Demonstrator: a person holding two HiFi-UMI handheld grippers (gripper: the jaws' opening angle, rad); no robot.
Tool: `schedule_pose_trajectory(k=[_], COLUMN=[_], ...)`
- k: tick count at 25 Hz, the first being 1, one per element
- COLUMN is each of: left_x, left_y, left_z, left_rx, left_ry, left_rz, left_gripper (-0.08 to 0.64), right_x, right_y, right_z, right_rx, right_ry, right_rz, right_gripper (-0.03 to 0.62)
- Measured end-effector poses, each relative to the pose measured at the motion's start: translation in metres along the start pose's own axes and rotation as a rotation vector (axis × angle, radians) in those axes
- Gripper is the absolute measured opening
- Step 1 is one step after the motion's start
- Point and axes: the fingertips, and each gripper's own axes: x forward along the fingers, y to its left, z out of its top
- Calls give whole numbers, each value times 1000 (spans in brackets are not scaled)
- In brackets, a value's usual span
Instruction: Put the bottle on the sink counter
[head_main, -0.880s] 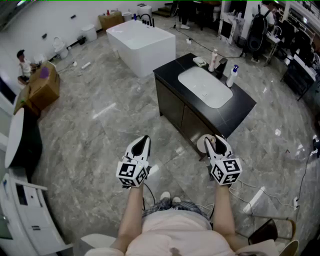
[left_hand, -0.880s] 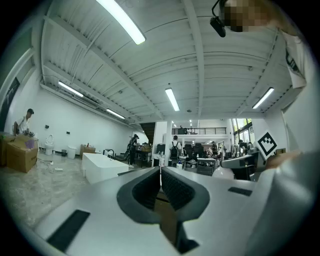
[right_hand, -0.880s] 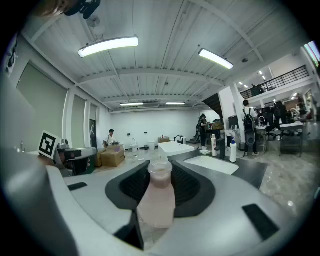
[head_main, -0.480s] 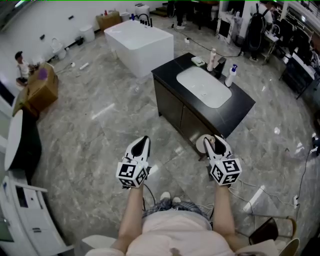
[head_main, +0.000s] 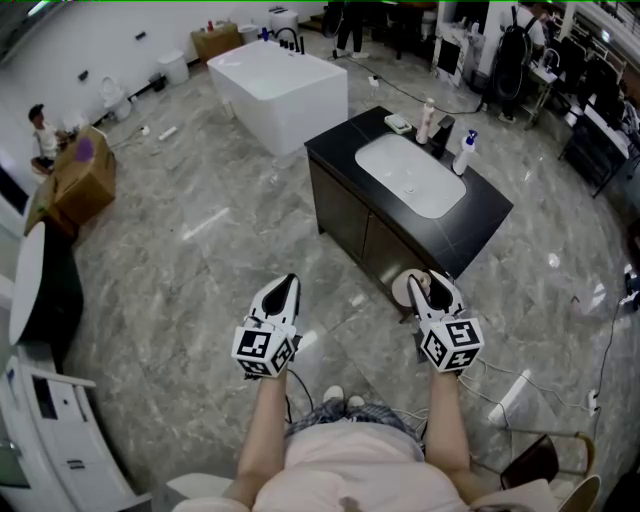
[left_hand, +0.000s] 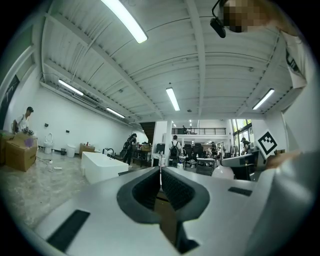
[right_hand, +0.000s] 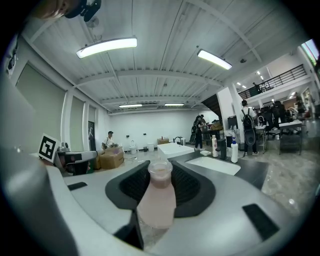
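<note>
before the sink counter (head_main: 482, 216), right gripper (head_main: 428, 286) stays clamped on the bottle (right_hand: 157, 199); left gripper (head_main: 288, 282) stays shut, empty.

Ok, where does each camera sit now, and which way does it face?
Head view: on the person's head, aimed steeply down toward the sink counter; shows both forearms, left hand-held gripper, right hand-held gripper.
Left gripper view: on the left one, looking along shut jaws toward the white tub.
Right gripper view: on the right one, looking along jaws gripping the bottle toward the counter.
Shared: head view and right gripper view both show the counter.
</note>
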Motion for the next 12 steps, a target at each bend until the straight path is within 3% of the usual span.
schedule_pose_trajectory(k=[12], left_x=[32], left_y=[27], left_z=[3], left_rx=[0], left_ry=[-14], left_rz=[-47], left_gripper=[31], right_x=[31], right_y=[-3], right_z=[5], right_rx=[18], right_ry=[-26], right_rz=[-41], right_gripper=[149])
